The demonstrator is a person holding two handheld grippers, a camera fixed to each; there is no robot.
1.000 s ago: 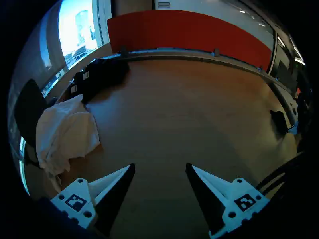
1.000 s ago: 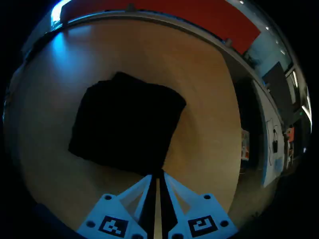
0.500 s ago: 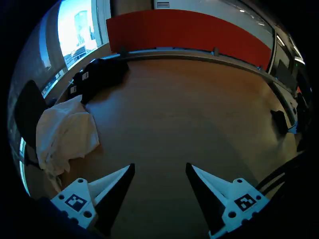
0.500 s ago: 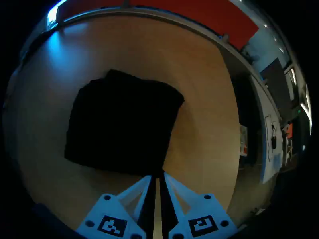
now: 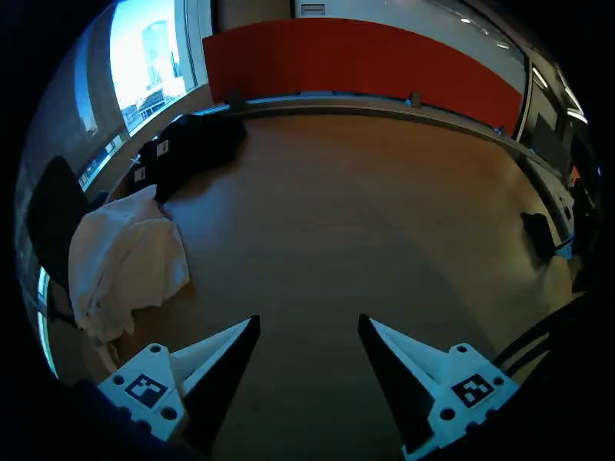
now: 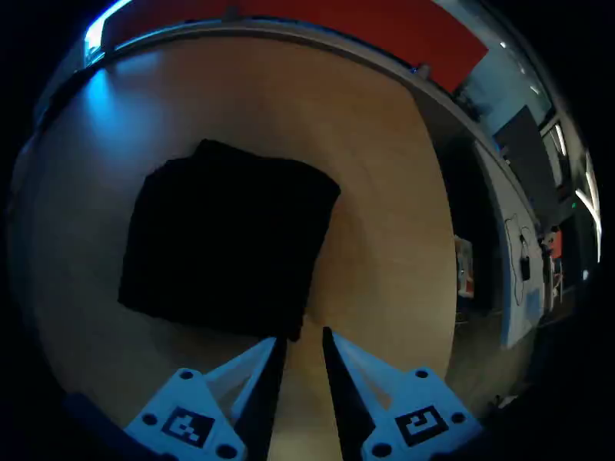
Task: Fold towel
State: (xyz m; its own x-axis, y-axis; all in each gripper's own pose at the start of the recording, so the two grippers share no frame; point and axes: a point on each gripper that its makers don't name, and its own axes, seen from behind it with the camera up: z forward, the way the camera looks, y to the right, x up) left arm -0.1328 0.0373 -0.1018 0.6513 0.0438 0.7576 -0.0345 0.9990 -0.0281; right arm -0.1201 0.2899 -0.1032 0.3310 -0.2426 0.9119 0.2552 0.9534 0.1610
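**Towel lying flat, both grippers free**

Dark towel (image 6: 227, 238) sits as a squarish pad on the table (image 5: 346, 215). Its near corner is just by the right gripper (image 6: 302, 336), fingers slightly apart w/ nothing clamped. Left gripper (image 5: 307, 316) fingers wide apart. Prob. soft, light, floppy; pinch at a corner.

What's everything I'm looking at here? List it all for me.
towel: one, black, folded flat on the table
white cloth: one heap, white, table's left edge
black pile: one, black with white tags, far left of the table
table: one, light wood
panel: one, red, behind the table
window: one, bright, far left
left claw: one, white and black, open, above the table
right claw: one, white and black, open, at the towel's near corner
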